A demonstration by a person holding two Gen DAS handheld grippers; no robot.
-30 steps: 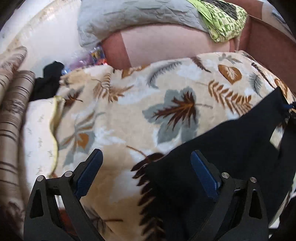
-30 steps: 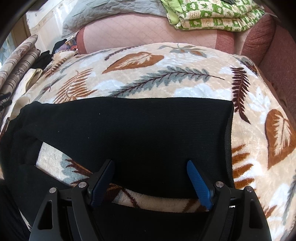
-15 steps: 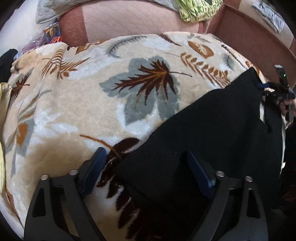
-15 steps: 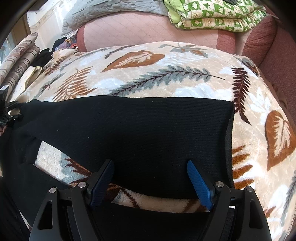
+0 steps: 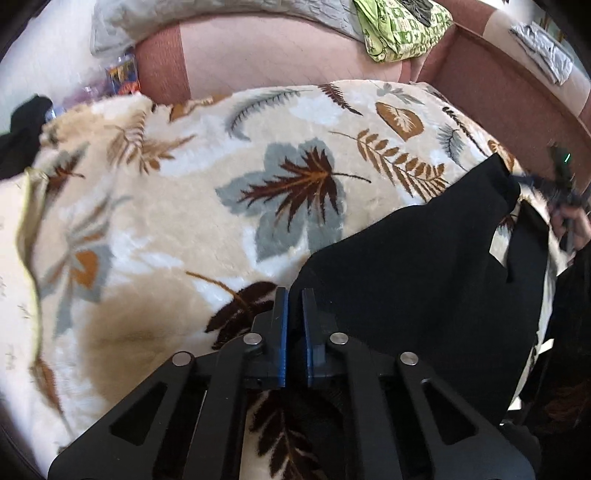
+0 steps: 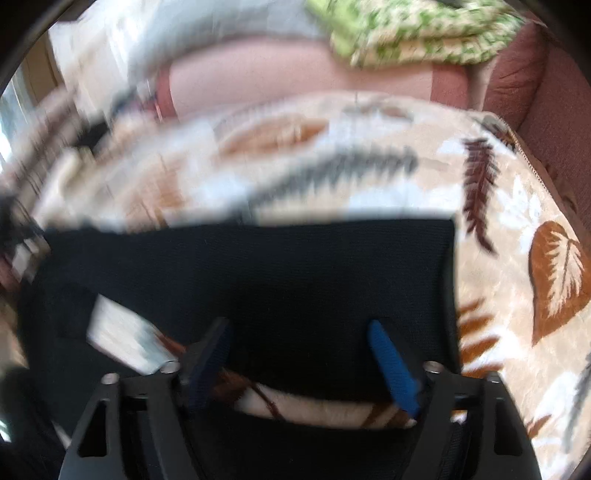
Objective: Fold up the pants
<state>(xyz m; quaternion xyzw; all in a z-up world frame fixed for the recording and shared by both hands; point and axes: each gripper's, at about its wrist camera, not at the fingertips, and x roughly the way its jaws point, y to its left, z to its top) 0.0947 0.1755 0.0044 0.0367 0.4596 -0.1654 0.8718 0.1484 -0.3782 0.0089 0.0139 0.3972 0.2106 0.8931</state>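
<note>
Black pants lie spread on a leaf-patterned blanket. In the left wrist view my left gripper is shut, its blue pads pinching the near-left corner of the pants. In the right wrist view, which is blurred, the pants fill the middle, with a leg edge folded so a strip of blanket shows. My right gripper is open, its blue pads straddling the near edge of the pants. The right gripper also shows far right in the left wrist view.
The blanket covers a pink-brown sofa with an armrest on the right. A folded green patterned cloth and a grey quilt lie on the backrest. A dark garment sits at the far left.
My left gripper has closed on the corner of the pants; it was open half a second ago. The right gripper stays open and its view has become blurred with motion.
</note>
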